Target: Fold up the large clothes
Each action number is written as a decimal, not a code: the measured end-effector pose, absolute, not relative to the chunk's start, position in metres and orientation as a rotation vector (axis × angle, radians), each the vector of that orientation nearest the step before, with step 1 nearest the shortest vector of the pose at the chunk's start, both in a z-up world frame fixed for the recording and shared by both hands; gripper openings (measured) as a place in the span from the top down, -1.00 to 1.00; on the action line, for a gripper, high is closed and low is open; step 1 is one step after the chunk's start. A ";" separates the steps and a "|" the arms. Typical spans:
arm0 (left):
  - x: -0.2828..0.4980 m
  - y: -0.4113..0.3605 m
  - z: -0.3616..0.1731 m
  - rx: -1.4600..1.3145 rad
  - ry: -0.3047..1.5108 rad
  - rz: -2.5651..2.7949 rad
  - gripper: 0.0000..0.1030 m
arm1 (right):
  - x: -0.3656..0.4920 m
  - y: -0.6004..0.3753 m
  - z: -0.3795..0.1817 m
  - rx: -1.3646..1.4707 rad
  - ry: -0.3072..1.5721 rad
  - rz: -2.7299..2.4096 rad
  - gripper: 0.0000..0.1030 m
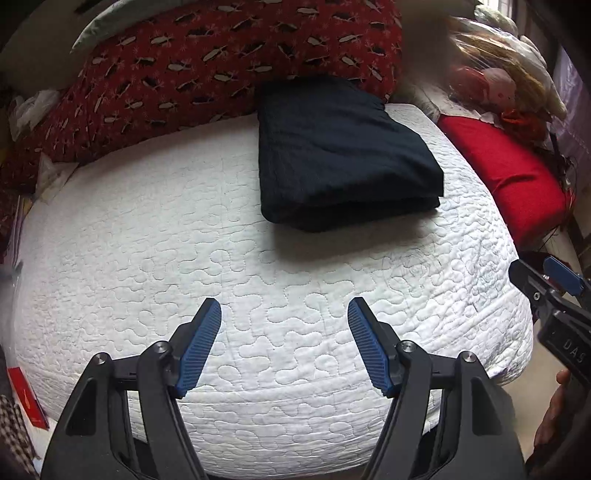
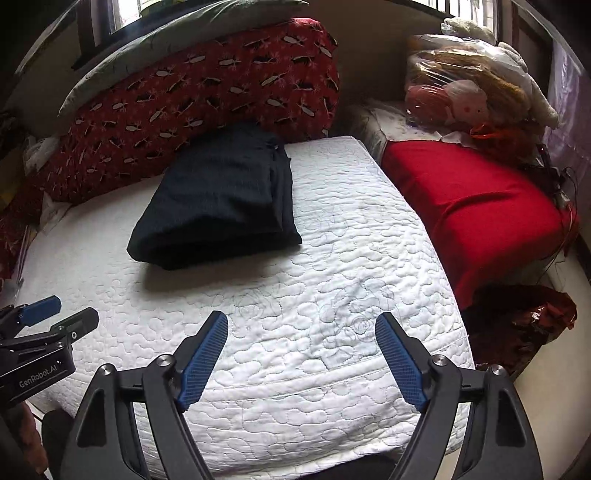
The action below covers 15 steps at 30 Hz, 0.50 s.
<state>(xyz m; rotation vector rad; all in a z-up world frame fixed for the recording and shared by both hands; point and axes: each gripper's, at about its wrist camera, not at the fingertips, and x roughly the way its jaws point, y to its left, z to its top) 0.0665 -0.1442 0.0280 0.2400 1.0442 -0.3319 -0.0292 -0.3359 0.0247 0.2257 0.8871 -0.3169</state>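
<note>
Daylight, soft and even, enters through windows (image 2: 125,14) behind the pillows. White quilted mattress (image 1: 295,332) reads bright, no glare. Folded dark garment (image 2: 218,199) throws a soft shadow toward the near side. Strong fisheye bending, dark corners. A blurred patch sits top right of the left view.

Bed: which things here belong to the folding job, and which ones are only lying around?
For the job:
- folded dark garment
- white quilted mattress that it lies on
- left hand-held gripper, open and empty
- right hand-held gripper, open and empty

Lying about:
- red patterned pillow
- plain red cushion
- doll in a plastic bag
</note>
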 end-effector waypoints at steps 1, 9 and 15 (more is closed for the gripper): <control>0.074 -0.142 0.027 0.227 1.054 -0.326 -0.37 | -0.027 -0.338 0.026 0.242 0.880 -0.310 -0.61; 0.179 -0.137 0.015 0.061 1.156 -0.314 -0.38 | 0.046 -0.394 0.012 0.426 0.865 -0.306 -0.63; 0.273 -0.150 -0.023 -0.140 1.288 -0.377 -0.38 | 0.152 -0.449 -0.032 0.671 0.892 -0.196 -0.63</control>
